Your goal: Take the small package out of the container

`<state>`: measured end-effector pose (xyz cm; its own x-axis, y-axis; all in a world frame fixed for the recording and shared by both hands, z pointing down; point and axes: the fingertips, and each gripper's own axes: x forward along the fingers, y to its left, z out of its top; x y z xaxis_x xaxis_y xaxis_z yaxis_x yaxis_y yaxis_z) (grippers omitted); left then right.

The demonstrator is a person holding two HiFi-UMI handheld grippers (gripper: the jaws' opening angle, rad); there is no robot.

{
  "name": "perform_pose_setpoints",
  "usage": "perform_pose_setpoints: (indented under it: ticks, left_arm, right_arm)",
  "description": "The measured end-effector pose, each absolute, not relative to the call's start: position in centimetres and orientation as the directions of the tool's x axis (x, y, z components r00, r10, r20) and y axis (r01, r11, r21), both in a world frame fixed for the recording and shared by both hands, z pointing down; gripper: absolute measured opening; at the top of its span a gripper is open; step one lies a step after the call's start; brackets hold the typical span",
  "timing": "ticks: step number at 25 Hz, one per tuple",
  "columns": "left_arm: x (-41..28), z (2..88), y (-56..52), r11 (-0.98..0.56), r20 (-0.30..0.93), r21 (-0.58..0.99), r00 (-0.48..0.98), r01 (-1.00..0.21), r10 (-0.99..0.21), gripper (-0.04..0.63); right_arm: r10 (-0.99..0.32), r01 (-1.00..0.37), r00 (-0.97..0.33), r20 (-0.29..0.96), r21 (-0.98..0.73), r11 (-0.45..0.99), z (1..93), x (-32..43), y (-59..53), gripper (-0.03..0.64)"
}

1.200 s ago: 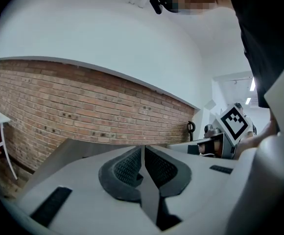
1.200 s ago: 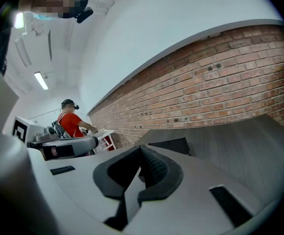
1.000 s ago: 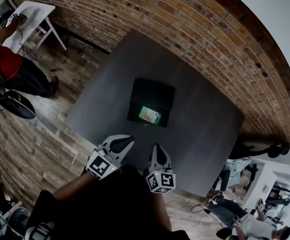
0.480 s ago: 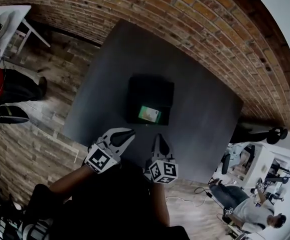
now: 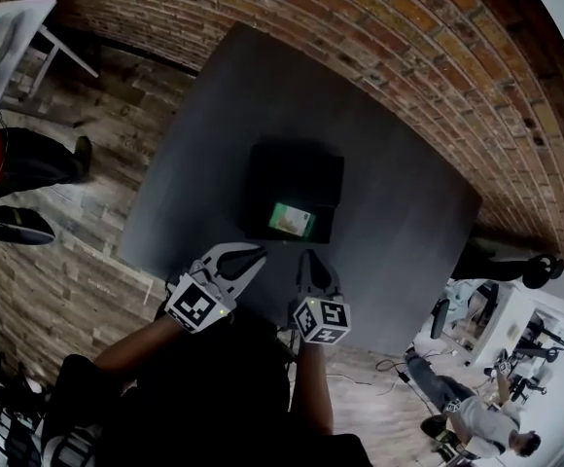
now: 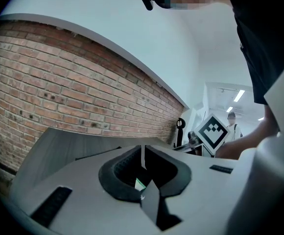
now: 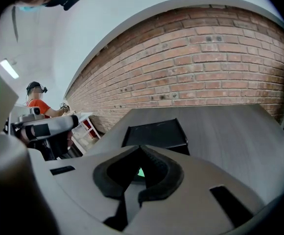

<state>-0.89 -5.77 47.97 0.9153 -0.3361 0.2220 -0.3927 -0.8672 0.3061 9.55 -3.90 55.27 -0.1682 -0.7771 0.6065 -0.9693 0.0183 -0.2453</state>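
Lightness is my guess for the small package (image 5: 291, 220): it is a flat, thin rectangle with a pale green face, and it probably bends a little and has a smooth, perhaps slippery wrapper. It lies flat on the floor of the container (image 5: 297, 168), close to the wall nearest the person. The container is a black, matte, open-topped rectangular box with straight, stiff-looking walls, and it stands near the middle of the dark grey table (image 5: 399, 232), whose top looks smooth and dull. A rough red brick wall (image 5: 379, 27) runs behind it. Because the package lies so flat, I judge a pinch across one short edge or a raised corner to be the best hold, with the nearby wall leaving little room for a jaw. The left gripper (image 5: 248, 258) and right gripper (image 5: 313, 261) hang over the near table edge, short of the box, each with its grey, dark-padded jaws pressed together on nothing.
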Motion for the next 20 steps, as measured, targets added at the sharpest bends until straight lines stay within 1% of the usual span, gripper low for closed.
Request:
perform_pose_setpoints:
  ticks: [4,10,15,16,17,18,20]
  left_arm:
    - [-0.3,49.1,-6.4,-0.856,0.242,0.312,0.906,-0.413,-0.349,0.049]
    - [0.2,50.3,-7.0,-0.839,0.274,0.318,0.890,-0.441,-0.364,0.049]
    - [0.8,50.6,-7.9,-0.835,0.294,0.315,0.883,-0.451,-0.367,0.049]
    - [1.0,50.7,-8.0,-0.833,0.294,0.317,0.882,-0.452,-0.367,0.049]
    - [1.3,50.8,-8.0,-0.833,0.294,0.318,0.882,-0.453,-0.367,0.049]
    - [1.4,50.8,-8.2,-0.833,0.293,0.318,0.882,-0.453,-0.368,0.049]
    - [1.6,51.0,-8.4,-0.829,0.296,0.321,0.881,-0.457,-0.371,0.049]
  right_arm:
    - [-0.731,-0.967,-0.225,0.644,-0.239,0.087,57.6,10.2,-4.9,0.026]
    - [-0.638,-0.957,-0.286,0.715,-0.182,0.225,61.3,11.1,-6.3,0.026]
    - [-0.544,-0.925,-0.294,0.786,-0.091,0.369,64.8,11.5,-6.9,0.028]
    - [-0.520,-0.913,-0.293,0.802,-0.074,0.402,65.4,11.5,-6.9,0.035]
    - [-0.495,-0.899,-0.292,0.818,-0.058,0.434,66.0,11.4,-6.9,0.103]
    - [-0.473,-0.885,-0.289,0.832,-0.044,0.463,66.5,11.5,-6.9,0.128]
    - [-0.442,-0.863,-0.278,0.853,-0.020,0.505,67.5,11.6,-7.1,0.127]
